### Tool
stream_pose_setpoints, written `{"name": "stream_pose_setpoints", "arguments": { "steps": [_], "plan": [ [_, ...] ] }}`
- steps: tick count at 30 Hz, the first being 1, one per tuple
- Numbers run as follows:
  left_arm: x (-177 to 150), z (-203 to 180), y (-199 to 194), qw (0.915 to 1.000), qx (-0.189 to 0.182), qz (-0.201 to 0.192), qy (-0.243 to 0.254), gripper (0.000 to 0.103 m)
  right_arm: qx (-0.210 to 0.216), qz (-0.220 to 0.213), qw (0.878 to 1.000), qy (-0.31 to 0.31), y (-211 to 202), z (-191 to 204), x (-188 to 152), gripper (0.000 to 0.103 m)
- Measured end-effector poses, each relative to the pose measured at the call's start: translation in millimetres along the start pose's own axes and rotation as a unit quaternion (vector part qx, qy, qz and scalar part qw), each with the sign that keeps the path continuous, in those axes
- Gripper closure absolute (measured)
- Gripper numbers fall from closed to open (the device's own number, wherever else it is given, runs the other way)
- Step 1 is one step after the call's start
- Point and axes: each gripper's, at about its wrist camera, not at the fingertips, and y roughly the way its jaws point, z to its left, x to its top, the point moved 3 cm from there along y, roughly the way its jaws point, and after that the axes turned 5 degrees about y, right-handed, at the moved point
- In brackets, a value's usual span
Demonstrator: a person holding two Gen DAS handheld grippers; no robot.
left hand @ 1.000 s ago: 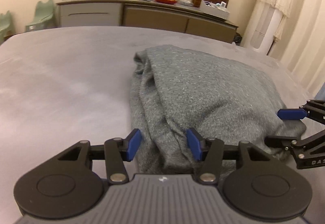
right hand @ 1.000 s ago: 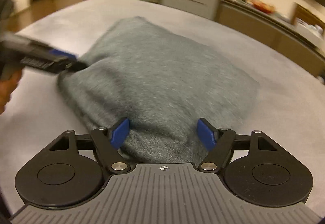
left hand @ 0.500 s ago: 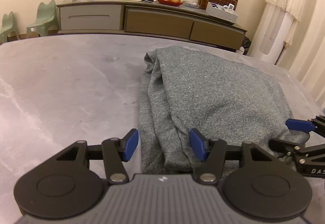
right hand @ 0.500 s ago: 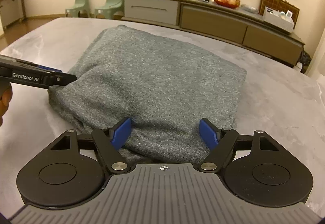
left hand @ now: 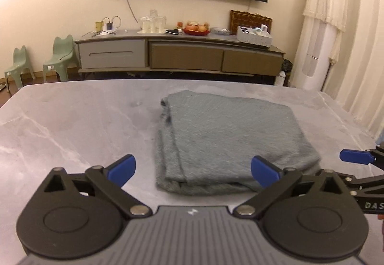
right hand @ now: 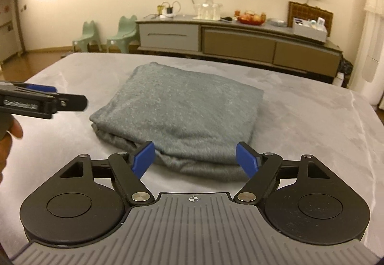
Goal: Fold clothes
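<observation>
A grey knitted garment lies folded into a thick rectangle on the marble table; the right wrist view shows the same garment. My left gripper is open, lifted back from the garment's near edge, with nothing between its blue pads. My right gripper is open too, just short of the fold's near edge and holding nothing. Each gripper shows in the other's view: the right gripper at the far right, the left gripper at the far left, held by a hand.
Beyond the table's far edge stands a long sideboard with glasses, a fruit bowl and a box. Two green stools stand at the left wall. A white fan under lace cloth stands at the right.
Both grippers have let go of the garment, opened wider and drawn back and up from it. The garment now lies flat and folded on the table.
</observation>
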Motion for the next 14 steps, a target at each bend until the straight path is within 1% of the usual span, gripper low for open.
{"name": "stream_pose_setpoints", "arguments": {
  "steps": [2, 5, 8, 14],
  "plan": [
    [1, -8, -3, 1.0, -0.006, 0.006, 0.004, 0.0, -0.006, -0.004, 1.0, 0.009, -9, -4, -3, 0.023],
    [2, -20, -9, 0.9998, -0.02, -0.005, 0.006, 0.0, -0.012, -0.008, 1.0, 0.02, -19, -10, -7, 0.022],
    [1, -30, -10, 0.9997, -0.024, -0.009, 0.005, 0.0, -0.015, -0.012, 0.999, 0.027, -27, -14, -11, 0.022],
    [-2, -49, -12, 0.9993, -0.033, -0.017, 0.003, 0.0, -0.02, -0.013, 0.999, 0.024, -29, -16, -14, 0.022]
  ]
}}
